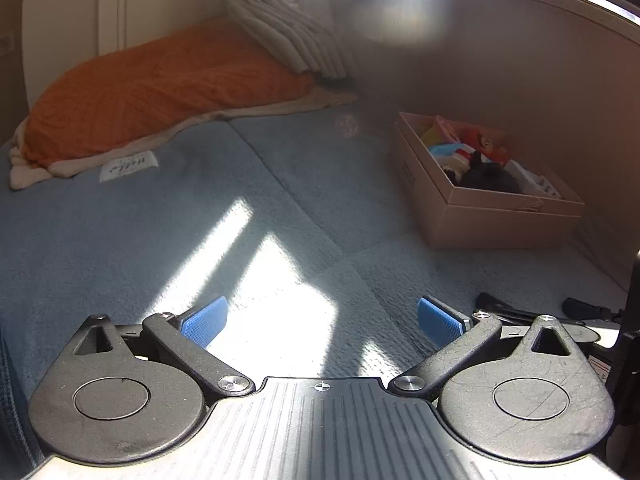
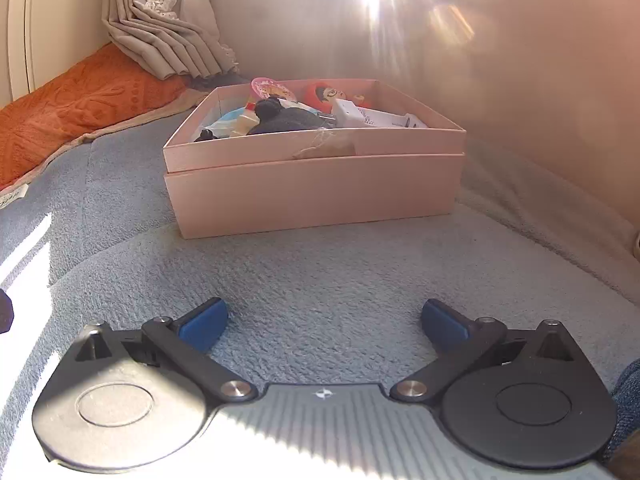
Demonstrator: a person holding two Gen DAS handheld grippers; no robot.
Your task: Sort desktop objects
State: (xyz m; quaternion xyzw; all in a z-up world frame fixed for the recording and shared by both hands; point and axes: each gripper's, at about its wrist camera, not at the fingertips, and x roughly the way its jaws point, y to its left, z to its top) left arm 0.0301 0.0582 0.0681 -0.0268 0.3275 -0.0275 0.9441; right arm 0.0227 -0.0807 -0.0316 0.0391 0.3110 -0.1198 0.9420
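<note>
Both claws, left claw (image 1: 322, 322) and right claw (image 2: 324, 326), gape wide and empty over the blue blanket (image 2: 320, 264); the pink box (image 2: 316, 184) looks fully loaded, sorting seemingly done.

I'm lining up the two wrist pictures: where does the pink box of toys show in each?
Left wrist: pink box at right, mid-height, seen corner-on.
Right wrist: pink box centre, straight ahead of the open tongs.
Shared landmark: orange blanket, upper left in both.

Matt pink cardboard box (image 2: 316, 184); fuzzy blue cloth bed cover (image 2: 320, 264); knitted orange blanket (image 1: 160, 80); textured blue rubbery fingers (image 1: 438, 322) on scuffed black plastic.
</note>
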